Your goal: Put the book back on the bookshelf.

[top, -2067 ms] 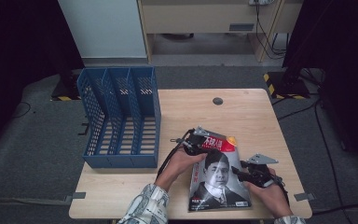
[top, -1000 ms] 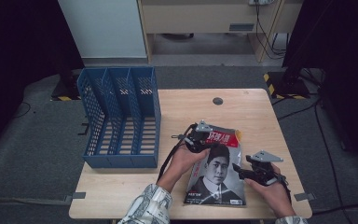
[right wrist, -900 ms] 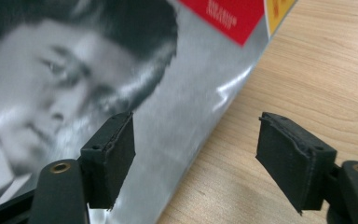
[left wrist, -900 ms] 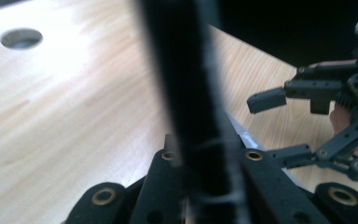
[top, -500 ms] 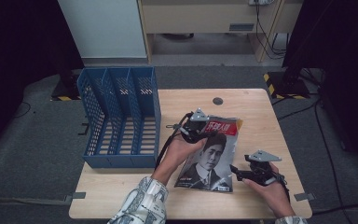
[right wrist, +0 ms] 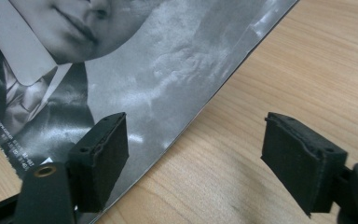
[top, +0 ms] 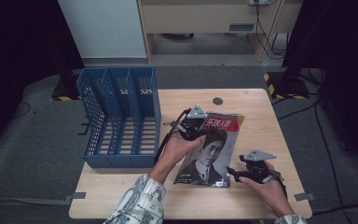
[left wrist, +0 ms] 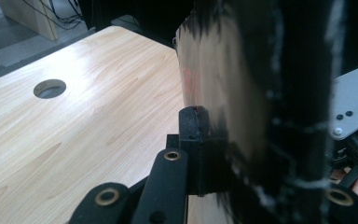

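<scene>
A magazine with a black-and-white portrait cover and a red title band is tilted up off the wooden table. My left gripper is shut on its upper left edge; in the left gripper view the jaws pinch the glossy cover. My right gripper rests by the magazine's lower right corner. Its jaws are open and have just been closing a little. The cover's edge lies by the left pad, and neither pad presses on it.
A blue mesh file rack with three slots lies on the table's left part, just left of the left hand. A round cable hole sits near the far edge. Dark floor and cables surround the table.
The left gripper has raised the magazine's top edge and drawn it away from the person and slightly left. The magazine's lower right corner has slid away from the right gripper, which stayed in place.
</scene>
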`<state>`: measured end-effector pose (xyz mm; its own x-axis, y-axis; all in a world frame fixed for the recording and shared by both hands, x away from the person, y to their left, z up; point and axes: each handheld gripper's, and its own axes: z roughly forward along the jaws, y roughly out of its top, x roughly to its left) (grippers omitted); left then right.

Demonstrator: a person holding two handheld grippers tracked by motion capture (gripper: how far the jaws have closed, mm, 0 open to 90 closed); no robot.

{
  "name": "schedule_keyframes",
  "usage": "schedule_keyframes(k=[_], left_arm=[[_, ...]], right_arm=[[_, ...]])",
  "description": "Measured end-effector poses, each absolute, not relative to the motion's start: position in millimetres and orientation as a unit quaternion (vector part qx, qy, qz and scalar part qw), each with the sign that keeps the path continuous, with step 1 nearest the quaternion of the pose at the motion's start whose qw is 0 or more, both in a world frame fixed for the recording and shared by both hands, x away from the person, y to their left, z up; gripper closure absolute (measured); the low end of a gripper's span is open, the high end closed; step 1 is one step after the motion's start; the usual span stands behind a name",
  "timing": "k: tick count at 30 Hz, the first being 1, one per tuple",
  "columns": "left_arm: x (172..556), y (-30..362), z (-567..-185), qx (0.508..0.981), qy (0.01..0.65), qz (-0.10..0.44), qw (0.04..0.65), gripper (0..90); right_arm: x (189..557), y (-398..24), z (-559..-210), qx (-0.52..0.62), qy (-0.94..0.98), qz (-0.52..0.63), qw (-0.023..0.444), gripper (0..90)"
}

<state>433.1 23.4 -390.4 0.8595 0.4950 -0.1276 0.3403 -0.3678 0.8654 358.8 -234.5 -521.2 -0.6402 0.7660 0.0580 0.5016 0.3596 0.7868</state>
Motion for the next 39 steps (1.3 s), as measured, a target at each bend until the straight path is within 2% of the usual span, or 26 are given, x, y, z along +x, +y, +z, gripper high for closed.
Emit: schedule_keyframes(k=[16, 25, 39], left_arm=[[429.8, 32.2, -342.2, 0.806, 0.230, 0.092, 0.537, 86.5], [430.7, 39.6, -331.3, 0.799, 0.226, 0.089, 0.550, 86.5], [431.4, 41.5, -332.8, 0.796, 0.217, 0.071, 0.561, 86.5]], right_arm=[[365.3, -227.4, -497.3, 0.356, 0.817, 0.420, 0.170, 28.8], [381.1, -217.3, -484.4, 0.332, 0.828, 0.415, 0.179, 28.1], [398.4, -208.7, -488.4, 0.322, 0.831, 0.419, 0.172, 28.3]])
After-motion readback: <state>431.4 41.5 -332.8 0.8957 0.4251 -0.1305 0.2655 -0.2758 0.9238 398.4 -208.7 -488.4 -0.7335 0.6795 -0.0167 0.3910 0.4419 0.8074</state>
